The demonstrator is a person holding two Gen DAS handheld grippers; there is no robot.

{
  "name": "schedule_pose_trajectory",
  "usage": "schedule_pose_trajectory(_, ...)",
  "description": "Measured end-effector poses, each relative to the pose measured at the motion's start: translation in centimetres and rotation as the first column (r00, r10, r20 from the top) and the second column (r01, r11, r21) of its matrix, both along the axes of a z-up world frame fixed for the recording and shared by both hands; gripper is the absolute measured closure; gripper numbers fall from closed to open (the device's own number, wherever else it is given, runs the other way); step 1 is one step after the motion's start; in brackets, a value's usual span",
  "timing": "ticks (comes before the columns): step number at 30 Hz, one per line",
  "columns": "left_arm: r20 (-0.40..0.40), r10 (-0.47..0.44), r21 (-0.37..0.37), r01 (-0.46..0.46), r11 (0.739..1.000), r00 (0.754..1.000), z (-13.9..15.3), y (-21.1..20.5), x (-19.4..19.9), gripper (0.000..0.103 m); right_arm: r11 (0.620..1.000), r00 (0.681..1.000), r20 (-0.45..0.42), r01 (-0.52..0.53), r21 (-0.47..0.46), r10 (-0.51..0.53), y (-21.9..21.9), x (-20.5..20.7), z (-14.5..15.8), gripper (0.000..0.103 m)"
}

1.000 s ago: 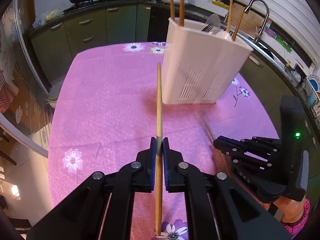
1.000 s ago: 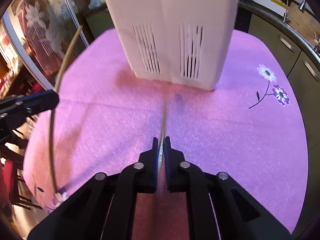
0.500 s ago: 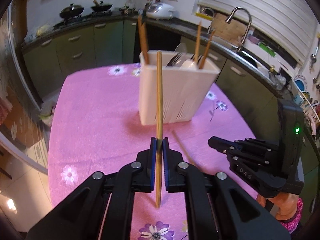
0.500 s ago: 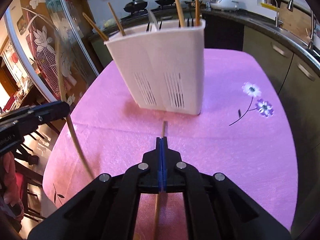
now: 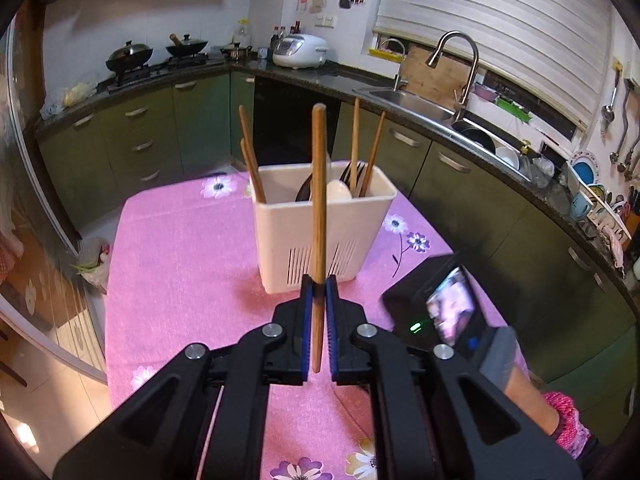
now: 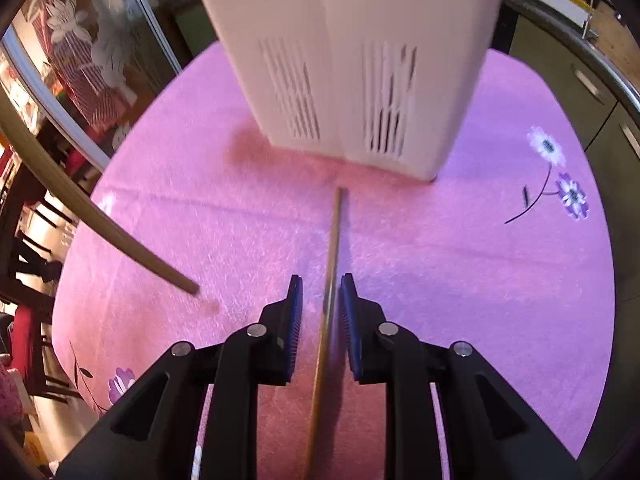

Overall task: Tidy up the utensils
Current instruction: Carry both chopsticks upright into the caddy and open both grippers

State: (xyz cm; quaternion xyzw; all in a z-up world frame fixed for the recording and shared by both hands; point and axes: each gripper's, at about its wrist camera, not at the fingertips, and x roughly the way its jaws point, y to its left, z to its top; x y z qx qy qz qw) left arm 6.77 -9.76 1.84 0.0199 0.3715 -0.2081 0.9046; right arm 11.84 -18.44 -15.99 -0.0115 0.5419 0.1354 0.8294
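My left gripper (image 5: 318, 284) is shut on a wooden chopstick (image 5: 319, 200) and holds it nearly upright above the table, in front of the white utensil holder (image 5: 280, 232). The holder contains several chopsticks, a spoon and a fork. My right gripper (image 6: 320, 284) points down at the pink tablecloth (image 6: 460, 260). Its jaws are opening, and a second chopstick (image 6: 332, 248) lies on the cloth between them, with the pads clear of it. That chopstick's far end reaches almost to the holder (image 6: 340, 60). The left gripper's chopstick (image 6: 80, 200) shows at the left of the right wrist view.
The table is oval with a flower-print cloth and drops off at its edges. Green kitchen cabinets (image 5: 152, 136), a sink with a tap (image 5: 460, 64) and a stove with pans stand behind. The right gripper's body (image 5: 448, 312) sits at the lower right in the left wrist view.
My left gripper has risen with its chopstick, so the holder's top now shows. The right gripper's jaws, shut before, now stand apart on either side of the lying chopstick.
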Motion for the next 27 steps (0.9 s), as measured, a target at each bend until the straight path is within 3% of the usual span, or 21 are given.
schedule_pose_trajectory(3,0.023,-0.006,-0.004,0.006,1.000,1.000,1.0,0.0,0.0,0.096,0.999,1.000,-0.010,0.000,-0.036,0.000,0.2,-0.1,-0.3,0.082)
schedule_pose_trajectory(5,0.030,-0.012,-0.008,0.012,1.000,0.999,1.4,0.0,0.0,0.096,0.997,1.000,0.001,-0.004,-0.081,0.005,0.4,-0.2,-0.3,0.093)
schedule_pose_trajectory(9,0.028,-0.026,-0.019,0.027,0.999,0.999,2.2,-0.3,0.5,0.096,0.999,1.000,0.005,-0.008,-0.041,0.009,-0.1,-0.6,0.2,0.096)
schedule_pose_trajectory(20,0.153,-0.005,-0.014,0.007,1.000,0.988,7.6,-1.6,2.4,0.096,0.990,0.994,0.096,0.038,0.134,-0.052,-4.7,-2.5,3.9,0.097)
schedule_pose_trajectory(27,0.219,0.047,-0.034,-0.041,0.999,0.975,10.3,-2.2,4.9,0.096,0.981,0.989,0.137,0.031,0.191,-0.058,-6.2,-2.7,5.9,0.097)
